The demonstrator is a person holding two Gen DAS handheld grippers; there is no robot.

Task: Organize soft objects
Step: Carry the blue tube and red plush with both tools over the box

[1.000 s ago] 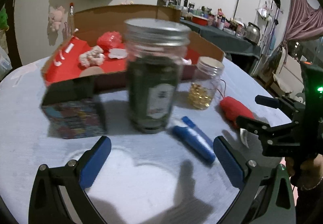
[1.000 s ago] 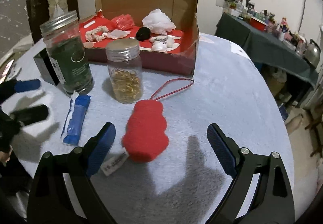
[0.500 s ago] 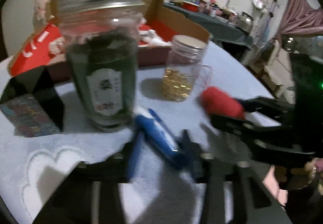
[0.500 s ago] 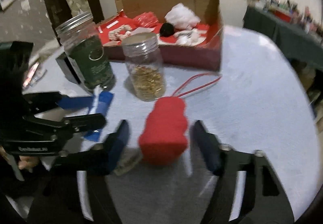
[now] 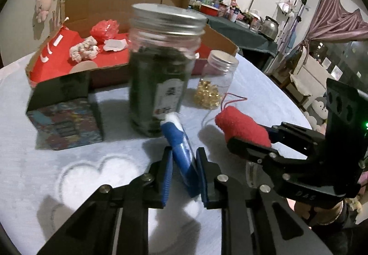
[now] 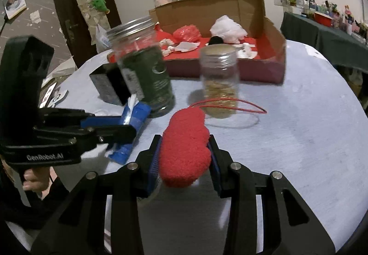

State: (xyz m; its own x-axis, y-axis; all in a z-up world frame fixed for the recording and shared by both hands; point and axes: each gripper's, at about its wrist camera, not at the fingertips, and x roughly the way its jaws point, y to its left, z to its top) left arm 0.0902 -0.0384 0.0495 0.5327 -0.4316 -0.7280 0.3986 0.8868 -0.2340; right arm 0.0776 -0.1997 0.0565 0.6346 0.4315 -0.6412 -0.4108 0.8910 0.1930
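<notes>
Left wrist view: your left gripper (image 5: 182,171), wide apart a sec ago, is now clamping the blue packet (image 5: 181,149) by the green jar (image 5: 161,71); your right gripper (image 6: 184,163), jaws just closed in, is grasping the red plush (image 6: 186,147) above the table (image 6: 299,140).

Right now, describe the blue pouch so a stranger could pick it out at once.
Start at the red-lined cardboard box and come forward to the tall green jar. The blue pouch leans at its base, pinched in the left gripper. It is the only blue, flat packet there.
</notes>
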